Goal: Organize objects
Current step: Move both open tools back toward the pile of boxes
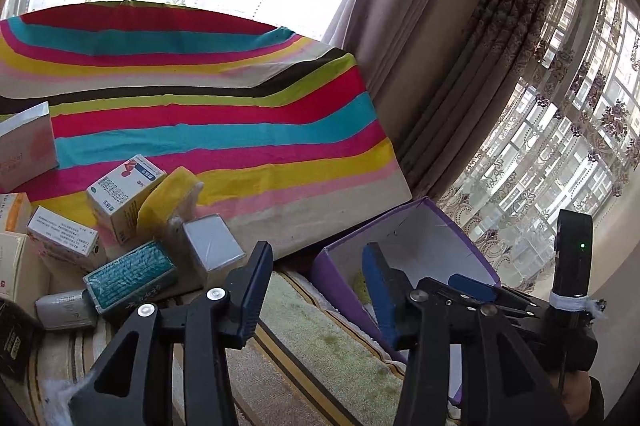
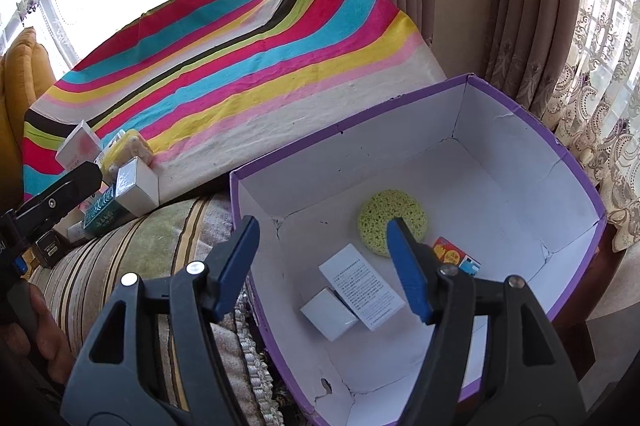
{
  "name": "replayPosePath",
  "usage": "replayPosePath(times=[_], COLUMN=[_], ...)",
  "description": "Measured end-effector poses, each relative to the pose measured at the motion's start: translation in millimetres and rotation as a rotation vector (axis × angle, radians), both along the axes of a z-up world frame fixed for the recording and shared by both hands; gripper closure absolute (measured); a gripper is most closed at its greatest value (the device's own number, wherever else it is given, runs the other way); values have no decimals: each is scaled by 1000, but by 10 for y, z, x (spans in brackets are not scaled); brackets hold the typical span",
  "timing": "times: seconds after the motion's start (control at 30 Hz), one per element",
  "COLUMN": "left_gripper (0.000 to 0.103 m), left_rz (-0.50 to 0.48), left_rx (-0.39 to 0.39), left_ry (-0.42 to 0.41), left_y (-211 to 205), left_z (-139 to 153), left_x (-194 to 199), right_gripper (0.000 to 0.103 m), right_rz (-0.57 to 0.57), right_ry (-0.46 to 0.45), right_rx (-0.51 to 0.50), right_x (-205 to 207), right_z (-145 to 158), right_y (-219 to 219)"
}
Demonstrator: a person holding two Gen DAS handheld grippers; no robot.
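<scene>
My left gripper [image 1: 316, 252] is open with nothing between its blue pads, over a striped cushion [image 1: 320, 338]. To its left is a pile of small boxes: a teal box [image 1: 132, 274], a silver box [image 1: 212, 246], a white medicine box [image 1: 120, 194] and a yellow packet [image 1: 168, 198]. My right gripper [image 2: 322, 226] is open and empty above a purple box [image 2: 576, 166]. Inside the box lie a round green sponge [image 2: 380, 218], a printed white box [image 2: 360, 290], a small white box [image 2: 328, 314] and a small red box [image 2: 450, 250]. The purple box [image 1: 424, 234] is right of the left gripper.
A rainbow-striped cloth [image 1: 200, 98] covers the raised surface behind the pile. Beige curtains [image 2: 512, 6] and lace hang by the windows at the right. A yellow cushion [image 2: 20, 74] stands far left. A hand [image 2: 44, 338] holds the left gripper [image 2: 60, 194].
</scene>
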State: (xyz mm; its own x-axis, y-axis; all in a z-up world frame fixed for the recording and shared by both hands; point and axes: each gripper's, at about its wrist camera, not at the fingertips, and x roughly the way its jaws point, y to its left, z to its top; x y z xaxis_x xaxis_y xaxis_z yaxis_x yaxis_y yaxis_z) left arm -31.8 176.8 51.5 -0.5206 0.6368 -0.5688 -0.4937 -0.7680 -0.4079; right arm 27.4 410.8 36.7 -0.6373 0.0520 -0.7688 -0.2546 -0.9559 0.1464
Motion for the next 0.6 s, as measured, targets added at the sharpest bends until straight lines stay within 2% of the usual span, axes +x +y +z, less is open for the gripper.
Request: replayPosePath(times=[0.33,0.47,0.6], left_gripper=[42,38,33], left_rz=[126,193,257], left_rx=[-30,-42,-44], left_ry=[34,34,27], left_y=[-622,-936,-1210], left_z=[29,13,-1], left_x=[190,287,362], right_gripper=[31,29,26], right_rz=[119,183,208], right_ry=[0,-1,3], right_rx=[30,80,76], right_x=[-41,-60,-74], right_z=[59,76,90], right_y=[-565,-809,-899])
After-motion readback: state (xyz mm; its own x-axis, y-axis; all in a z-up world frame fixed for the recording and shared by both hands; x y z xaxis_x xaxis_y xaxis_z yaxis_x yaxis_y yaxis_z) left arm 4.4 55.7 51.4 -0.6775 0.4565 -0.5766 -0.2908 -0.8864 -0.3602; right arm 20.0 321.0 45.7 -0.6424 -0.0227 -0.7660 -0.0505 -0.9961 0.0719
